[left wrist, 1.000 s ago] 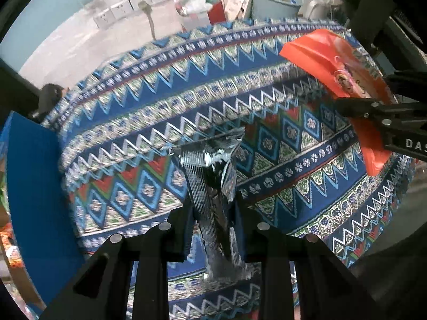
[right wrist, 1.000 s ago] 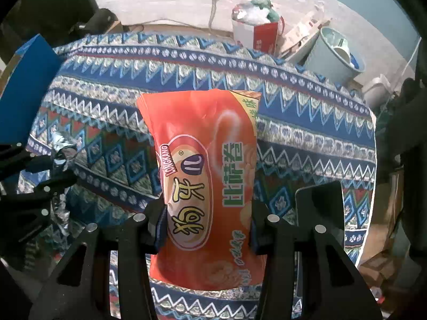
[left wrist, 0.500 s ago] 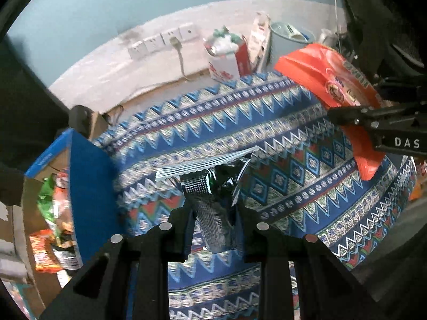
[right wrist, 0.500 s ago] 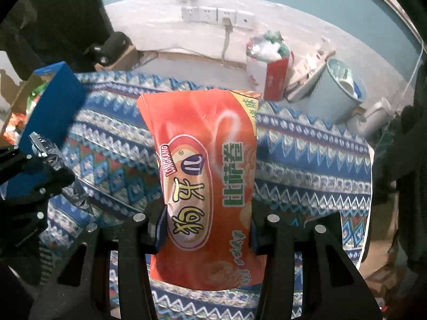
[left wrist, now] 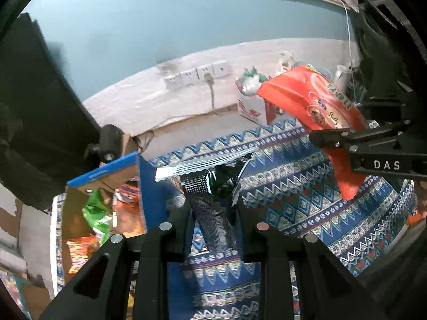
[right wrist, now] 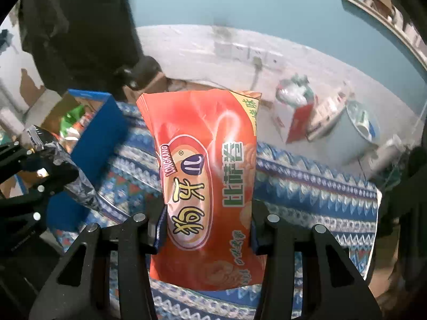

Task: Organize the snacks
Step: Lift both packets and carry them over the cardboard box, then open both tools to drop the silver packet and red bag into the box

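My left gripper (left wrist: 213,213) is shut on a silver foil snack pack (left wrist: 210,202) and holds it above the patterned tablecloth (left wrist: 307,202). My right gripper (right wrist: 205,226) is shut on an orange snack bag (right wrist: 205,181), also lifted; the bag shows in the left wrist view (left wrist: 320,109) at the upper right. A blue cardboard box (left wrist: 112,186) with several snack packs inside stands at the table's left; it also shows in the right wrist view (right wrist: 98,128). The left gripper and silver pack (right wrist: 66,170) appear at the left of the right wrist view.
A red-and-white carton (left wrist: 253,101) and a grey bucket (right wrist: 352,133) stand on the floor beyond the table. Wall sockets (left wrist: 197,74) sit on the far wall. A dark object (left wrist: 40,106) stands at the left behind the box.
Both grippers have risen with their packs and tilted up, so the wall and floor now show. The blue box with snacks has come into view at the left.
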The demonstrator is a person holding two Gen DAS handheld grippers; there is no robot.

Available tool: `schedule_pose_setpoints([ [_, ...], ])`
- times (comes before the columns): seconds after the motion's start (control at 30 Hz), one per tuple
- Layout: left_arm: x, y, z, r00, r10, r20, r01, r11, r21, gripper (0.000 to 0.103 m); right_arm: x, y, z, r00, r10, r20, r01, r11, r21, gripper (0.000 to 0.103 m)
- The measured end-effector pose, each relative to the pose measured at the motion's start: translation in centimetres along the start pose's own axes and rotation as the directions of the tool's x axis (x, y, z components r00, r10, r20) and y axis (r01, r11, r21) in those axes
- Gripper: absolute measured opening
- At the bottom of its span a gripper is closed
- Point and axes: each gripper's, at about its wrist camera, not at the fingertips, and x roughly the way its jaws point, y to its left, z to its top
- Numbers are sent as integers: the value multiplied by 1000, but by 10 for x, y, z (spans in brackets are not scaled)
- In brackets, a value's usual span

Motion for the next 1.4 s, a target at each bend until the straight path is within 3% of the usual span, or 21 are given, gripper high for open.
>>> schedule_pose_setpoints([
  [0.33,-31,41,0,997,15,74,-11,999,-52,26,-10,49,31,996,73,52,-69,996,-65,45],
  [0.73,-53,122,-15,993,55,100,-33,979,-202,26,5,103,61,991,128,48,-122,986,-110,45],
  [1.03,-58,176,-39,995,73,65,-50,952,-301,26,23,149,83,986,166,32,-159,975,-154,45],
  [1.4,-44,213,-66,995,104,-1,-98,932,-349,26,51,203,99,978,208,-19,-208,959,-194,45],
])
